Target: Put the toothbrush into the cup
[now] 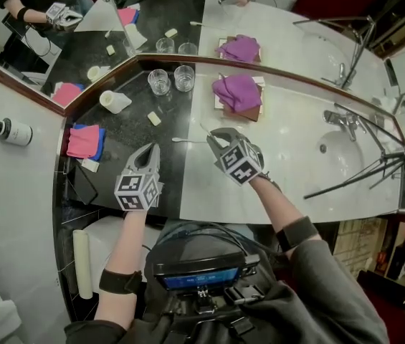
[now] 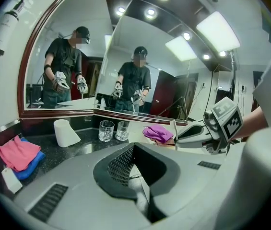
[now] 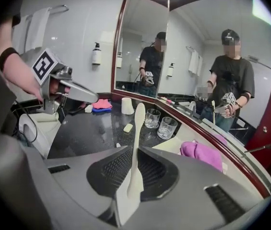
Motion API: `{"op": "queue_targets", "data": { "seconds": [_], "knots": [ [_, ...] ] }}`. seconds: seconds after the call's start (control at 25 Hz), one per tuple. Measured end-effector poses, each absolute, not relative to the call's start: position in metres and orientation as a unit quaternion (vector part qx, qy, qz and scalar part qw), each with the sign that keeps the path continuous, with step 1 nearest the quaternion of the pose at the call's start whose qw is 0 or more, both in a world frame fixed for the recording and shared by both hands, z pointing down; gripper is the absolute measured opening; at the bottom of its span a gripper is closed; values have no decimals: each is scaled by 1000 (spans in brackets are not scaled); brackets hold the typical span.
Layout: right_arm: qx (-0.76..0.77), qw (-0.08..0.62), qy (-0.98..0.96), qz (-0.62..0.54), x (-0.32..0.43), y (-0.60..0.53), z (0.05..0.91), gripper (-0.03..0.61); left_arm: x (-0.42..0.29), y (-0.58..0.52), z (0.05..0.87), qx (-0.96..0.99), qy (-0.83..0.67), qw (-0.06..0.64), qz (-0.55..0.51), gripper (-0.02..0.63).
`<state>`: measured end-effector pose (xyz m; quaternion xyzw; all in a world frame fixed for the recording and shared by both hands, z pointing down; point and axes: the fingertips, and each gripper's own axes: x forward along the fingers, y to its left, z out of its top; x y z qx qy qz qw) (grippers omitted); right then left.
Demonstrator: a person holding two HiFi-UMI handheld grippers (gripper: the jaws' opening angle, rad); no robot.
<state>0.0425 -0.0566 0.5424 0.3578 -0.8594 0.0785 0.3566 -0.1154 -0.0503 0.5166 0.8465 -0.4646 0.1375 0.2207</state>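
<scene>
Toothbrush [image 3: 136,138] clamped in the right gripper [image 1: 215,135], held above the counter [image 1: 127,131], well apart from the cups.
Head view: the right gripper hides nearly all of the toothbrush, only a white sliver shows at its tip; the left gripper [image 1: 149,150] hovers beside it over the dark stone; left gripper view: its jaws are clenched on nothing, two glass cups [image 2: 106,130] stand beyond; right gripper view: the jaws grasp the toothbrush upright, its lower end buried between them; bristles hard to make out.
</scene>
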Motion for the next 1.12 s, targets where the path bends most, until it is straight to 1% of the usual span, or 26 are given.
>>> {"op": "queue_targets", "data": {
  "seconds": [0.64,1.12],
  "knots": [
    [142,545,-826,-14,-10,-1,639,55,-143,-35,543,822,-496,252,124,0],
    [100,595,-797,-11,-31,-7,691,57,-165,-20,555,803,-519,265,126,0]
  ]
}}
